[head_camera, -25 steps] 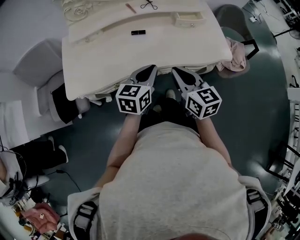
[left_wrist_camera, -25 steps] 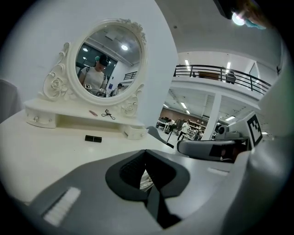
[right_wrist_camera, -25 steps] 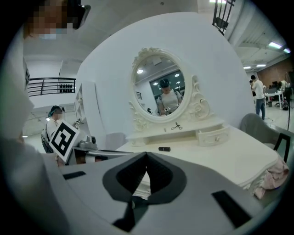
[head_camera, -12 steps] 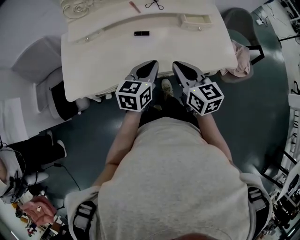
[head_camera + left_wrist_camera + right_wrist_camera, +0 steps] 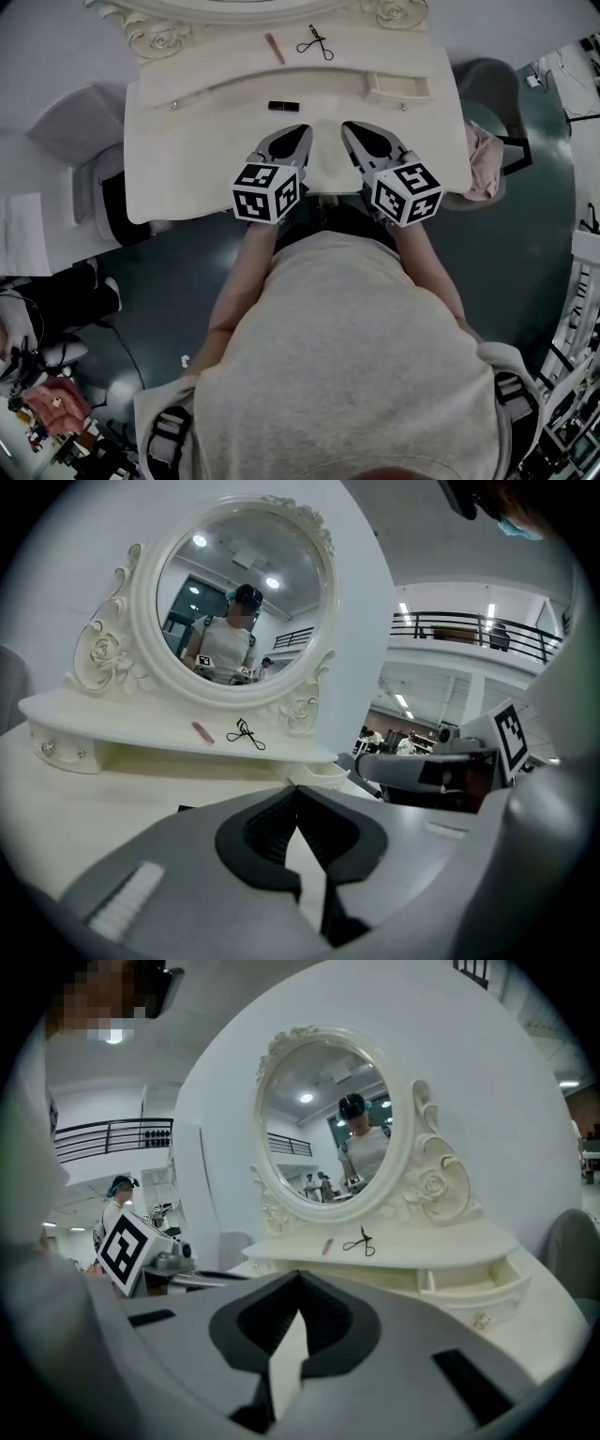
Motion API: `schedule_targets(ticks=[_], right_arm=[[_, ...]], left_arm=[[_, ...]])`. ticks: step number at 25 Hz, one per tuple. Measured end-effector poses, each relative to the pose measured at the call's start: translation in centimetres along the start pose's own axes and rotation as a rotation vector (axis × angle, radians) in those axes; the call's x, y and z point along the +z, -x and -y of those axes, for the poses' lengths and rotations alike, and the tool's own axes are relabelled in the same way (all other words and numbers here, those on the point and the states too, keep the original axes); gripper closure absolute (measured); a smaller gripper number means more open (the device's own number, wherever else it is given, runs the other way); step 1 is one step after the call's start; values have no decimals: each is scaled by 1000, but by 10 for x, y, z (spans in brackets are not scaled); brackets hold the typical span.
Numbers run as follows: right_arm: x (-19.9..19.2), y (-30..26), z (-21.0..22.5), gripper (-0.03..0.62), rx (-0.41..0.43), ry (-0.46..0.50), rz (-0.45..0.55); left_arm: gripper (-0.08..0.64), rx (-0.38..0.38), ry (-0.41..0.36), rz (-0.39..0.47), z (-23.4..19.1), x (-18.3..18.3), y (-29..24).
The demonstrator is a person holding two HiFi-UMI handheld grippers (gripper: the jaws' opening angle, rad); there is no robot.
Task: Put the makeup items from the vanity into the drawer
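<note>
Black lipstick tube point(image 5: 283, 106) left of the drawer point(image 5: 398, 97): likely light, rigid, slick; pinch mid-barrel. Left hand-held gripper point(image 5: 300, 133) and right hand-held gripper point(image 5: 351, 129) sit clenched, empty.

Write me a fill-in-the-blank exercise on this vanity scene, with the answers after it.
1. In the head view the eyelash curler lies on the shelf to the ____ of the pink stick.
2. The black tube lies not on the shelf but on the ____.
3. The drawer at the shelf's right end stands ____.
4. The left claw and the right claw are both ____, with nothing in them.
Answers: right; tabletop; open; shut.
</note>
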State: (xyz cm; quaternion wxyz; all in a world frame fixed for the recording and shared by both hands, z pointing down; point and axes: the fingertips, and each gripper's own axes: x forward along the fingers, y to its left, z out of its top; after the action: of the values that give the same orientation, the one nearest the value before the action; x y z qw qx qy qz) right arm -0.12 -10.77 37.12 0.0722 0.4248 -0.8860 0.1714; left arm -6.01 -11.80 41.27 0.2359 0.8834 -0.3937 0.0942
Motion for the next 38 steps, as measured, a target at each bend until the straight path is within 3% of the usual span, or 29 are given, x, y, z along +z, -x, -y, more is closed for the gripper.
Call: schedule_targets(ticks=[6, 11, 23, 31, 38], right_arm=[[11, -31, 24, 584, 87, 43, -32], [9, -49, 33, 584, 162, 67, -68], [-13, -75, 19, 584, 256, 82, -168], [-27, -87, -3, 583, 294, 61, -215], [-32, -95, -8, 583, 254, 51, -236]], left_arm=[[551, 79, 35, 28, -23, 15, -27], [551, 139, 86, 30, -32, 7, -38], [551, 257, 154, 37, -55, -9, -19], [551, 265, 176, 16, -66, -15, -3], [551, 220, 174, -17, -70, -17, 2]])
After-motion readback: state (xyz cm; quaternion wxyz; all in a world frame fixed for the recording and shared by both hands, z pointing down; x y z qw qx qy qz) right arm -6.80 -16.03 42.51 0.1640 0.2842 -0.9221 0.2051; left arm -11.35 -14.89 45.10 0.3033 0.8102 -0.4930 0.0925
